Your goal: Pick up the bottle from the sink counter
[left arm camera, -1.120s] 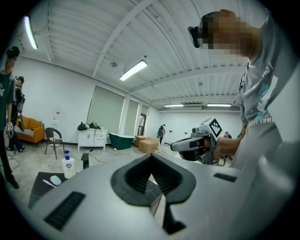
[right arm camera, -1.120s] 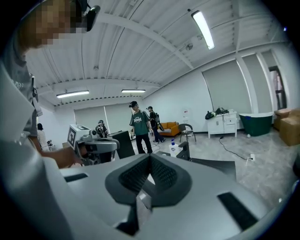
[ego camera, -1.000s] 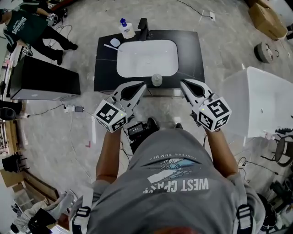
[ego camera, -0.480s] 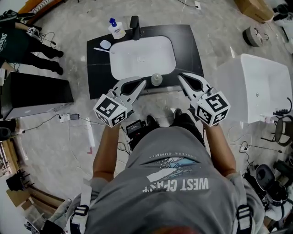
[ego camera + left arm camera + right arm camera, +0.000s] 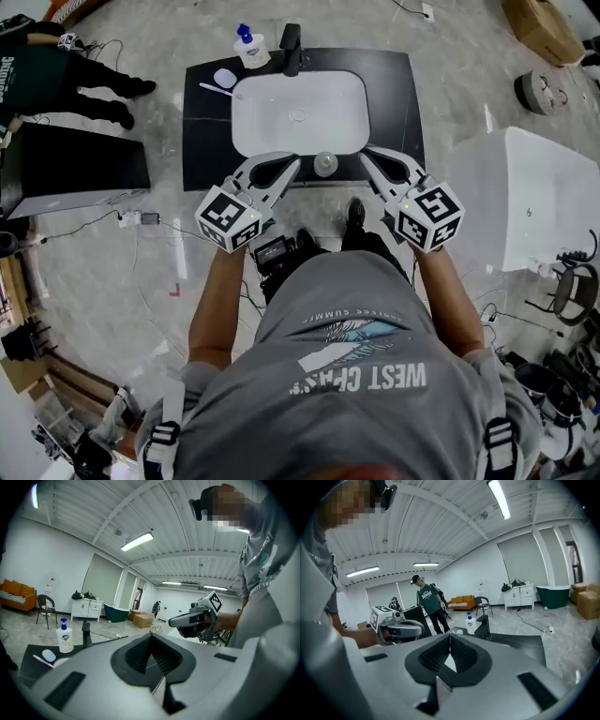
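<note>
While flanking the bottle (image 5: 324, 165) | left gripper (image 5: 289, 165) jaws together | right gripper (image 5: 371, 157) jaws together

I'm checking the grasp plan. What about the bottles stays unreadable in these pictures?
- Small bottle at the front edge of the counter: head view shows only its small top, height unclear; in both gripper views the left claw and right claw hide it.
- Pump bottle: print too small everywhere.
- Basin: mostly hidden behind the left claw in its view.

black sink counter (image 5: 394, 94) | white rectangular basin (image 5: 281, 131) | white plastic pump bottle (image 5: 251, 49), blue cap | pale translucent round bottle (image 5: 324, 165)
</note>
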Available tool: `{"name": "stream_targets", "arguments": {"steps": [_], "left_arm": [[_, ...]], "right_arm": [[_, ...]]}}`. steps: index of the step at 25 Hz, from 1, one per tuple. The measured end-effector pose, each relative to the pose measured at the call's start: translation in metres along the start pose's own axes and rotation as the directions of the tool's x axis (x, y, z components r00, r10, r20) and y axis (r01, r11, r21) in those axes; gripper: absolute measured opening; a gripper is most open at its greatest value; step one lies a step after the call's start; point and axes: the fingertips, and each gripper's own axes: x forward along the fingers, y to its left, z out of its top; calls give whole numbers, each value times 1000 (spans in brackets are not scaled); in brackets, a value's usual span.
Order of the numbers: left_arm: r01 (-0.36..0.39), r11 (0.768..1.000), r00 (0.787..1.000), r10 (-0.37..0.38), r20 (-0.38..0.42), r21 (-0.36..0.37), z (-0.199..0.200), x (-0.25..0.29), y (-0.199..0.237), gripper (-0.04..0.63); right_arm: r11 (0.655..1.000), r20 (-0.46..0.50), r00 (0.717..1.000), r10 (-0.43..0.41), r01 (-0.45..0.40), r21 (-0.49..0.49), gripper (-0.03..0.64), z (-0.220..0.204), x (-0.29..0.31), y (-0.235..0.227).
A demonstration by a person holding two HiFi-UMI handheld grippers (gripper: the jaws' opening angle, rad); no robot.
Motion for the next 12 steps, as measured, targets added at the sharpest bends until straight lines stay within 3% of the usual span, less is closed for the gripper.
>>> {"name": "stream_targets", "arguments": {"steps": [12], "left_arm": [[-67, 996, 996, 64, -58, -55, -47, 17, 13, 2]], "right_arm": [[993, -86, 990, 115, -114, 18, 3, -32, 30, -17]]}}
